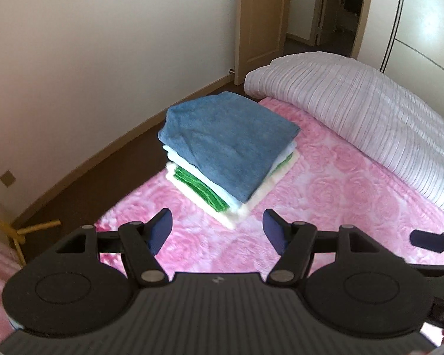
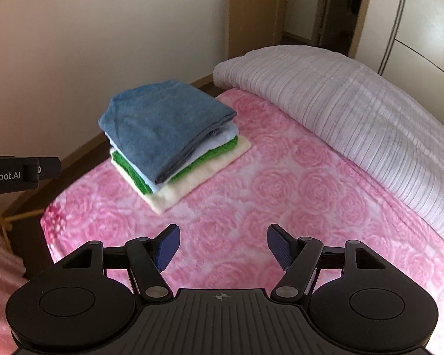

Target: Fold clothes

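A stack of folded cloths (image 1: 228, 153) (image 2: 168, 136) lies on the pink rose-patterned bed cover (image 1: 325, 207) (image 2: 281, 192) near the bed's left edge. A blue towel is on top, with pale blue, green and cream layers beneath. My left gripper (image 1: 217, 230) hovers open just short of the stack, nothing between its fingers. My right gripper (image 2: 223, 247) is open too, empty, further back from the stack and to its right. The left gripper's body (image 2: 17, 174) shows at the left edge of the right wrist view.
A rolled white ribbed duvet (image 1: 355, 112) (image 2: 340, 112) lies along the far right of the bed. Dark floor and a wall run along the left. An open wooden door (image 1: 260, 26) stands behind. A yellow wooden frame (image 1: 23, 230) stands on the floor at left.
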Demonstrator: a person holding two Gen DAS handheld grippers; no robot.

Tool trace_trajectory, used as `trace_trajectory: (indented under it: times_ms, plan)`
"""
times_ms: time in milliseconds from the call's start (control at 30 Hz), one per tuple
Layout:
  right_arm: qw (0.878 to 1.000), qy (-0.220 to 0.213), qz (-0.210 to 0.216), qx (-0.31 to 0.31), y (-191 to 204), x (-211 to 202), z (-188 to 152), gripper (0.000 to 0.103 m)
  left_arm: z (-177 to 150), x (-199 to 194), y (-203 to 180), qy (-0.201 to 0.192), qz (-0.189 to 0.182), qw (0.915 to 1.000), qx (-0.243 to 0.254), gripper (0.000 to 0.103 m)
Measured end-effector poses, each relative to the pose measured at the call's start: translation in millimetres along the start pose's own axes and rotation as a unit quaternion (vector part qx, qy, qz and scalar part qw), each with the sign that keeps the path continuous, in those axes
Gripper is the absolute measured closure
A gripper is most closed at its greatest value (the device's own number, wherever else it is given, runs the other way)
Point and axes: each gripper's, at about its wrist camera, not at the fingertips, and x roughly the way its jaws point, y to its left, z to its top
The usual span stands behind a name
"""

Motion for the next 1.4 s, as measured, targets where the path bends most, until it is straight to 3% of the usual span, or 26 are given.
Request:
trace_trajectory:
  times_ms: [400,700,1400]
  plan:
    - [0.999,0.020,0.018,-0.037,-31.8,1.9,-12.9,0.034,-21.7,-13.9,-36.6,0.008,0.021,0.9991,-0.036,0.039]
    - [0.998,0.035,0.051,-0.027,-51.2,12.4,-10.9,0.034,-32.9,-10.4,-54.5,0.030,0.032,0.9985,-0.033,0.039]
    - [0.995,0.057,0.045,-0.071,-67.5,40.8,-6.4,0.034,-35.8,22.4,-78.6,0.063,0.035,0.9962,-0.050,0.039]
